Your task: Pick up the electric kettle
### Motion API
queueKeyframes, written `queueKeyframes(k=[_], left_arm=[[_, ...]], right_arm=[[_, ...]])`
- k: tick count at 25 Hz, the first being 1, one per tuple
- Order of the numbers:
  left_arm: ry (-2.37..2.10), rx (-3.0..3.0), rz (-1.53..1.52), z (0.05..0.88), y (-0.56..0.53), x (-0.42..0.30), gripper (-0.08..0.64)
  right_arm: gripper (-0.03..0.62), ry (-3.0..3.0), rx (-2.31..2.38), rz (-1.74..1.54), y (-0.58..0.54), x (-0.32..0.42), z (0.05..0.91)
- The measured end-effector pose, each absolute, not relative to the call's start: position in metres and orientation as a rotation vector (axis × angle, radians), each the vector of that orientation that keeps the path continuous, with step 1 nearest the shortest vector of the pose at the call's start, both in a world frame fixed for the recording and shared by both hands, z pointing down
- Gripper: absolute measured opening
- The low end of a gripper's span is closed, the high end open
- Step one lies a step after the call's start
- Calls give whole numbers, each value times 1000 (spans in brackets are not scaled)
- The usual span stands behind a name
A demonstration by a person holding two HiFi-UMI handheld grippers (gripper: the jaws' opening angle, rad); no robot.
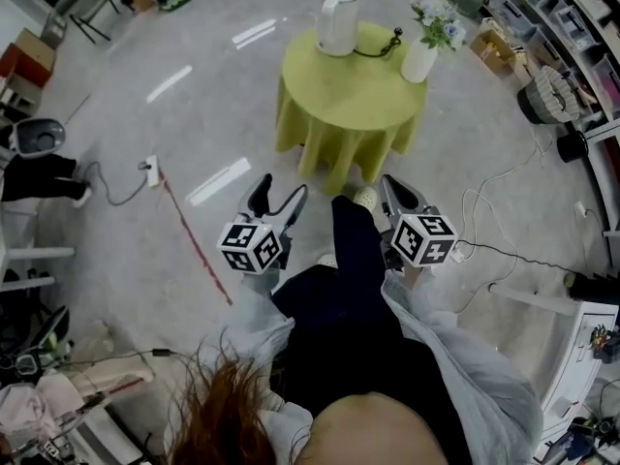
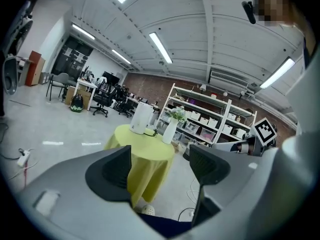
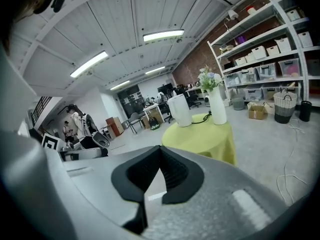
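The white electric kettle [image 1: 338,15] stands on a round table with a yellow-green cloth [image 1: 339,105], its black cord trailing to the right. It also shows in the left gripper view as the kettle [image 2: 141,118] and in the right gripper view as the kettle [image 3: 179,110]. My left gripper [image 1: 279,194] is open and holds nothing; its pads [image 2: 112,171] stand well apart. My right gripper [image 1: 389,186] is shut and holds nothing, with its jaws meeting [image 3: 160,160]. Both grippers hang in the air well short of the table, pointing toward it.
A white vase with flowers [image 1: 423,51] stands on the table right of the kettle. Shelving [image 1: 572,27] and a basket [image 1: 550,93] line the right side. Cables [image 1: 504,250] and a power strip [image 1: 150,168] lie on the floor. The person's shoe [image 1: 366,199] is near the table's cloth.
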State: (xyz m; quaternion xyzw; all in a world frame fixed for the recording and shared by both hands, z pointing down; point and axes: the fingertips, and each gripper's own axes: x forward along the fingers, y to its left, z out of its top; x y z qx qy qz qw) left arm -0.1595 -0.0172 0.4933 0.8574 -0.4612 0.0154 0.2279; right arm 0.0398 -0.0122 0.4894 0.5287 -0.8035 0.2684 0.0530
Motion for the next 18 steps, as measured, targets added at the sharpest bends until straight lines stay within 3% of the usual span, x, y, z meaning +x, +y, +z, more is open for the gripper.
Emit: queueKeyframes(k=[18], left_arm=[[-1385,2315,22,481,-160,-144,366]], right_arm=[[2,-2485,1502,783,-176,60,479]])
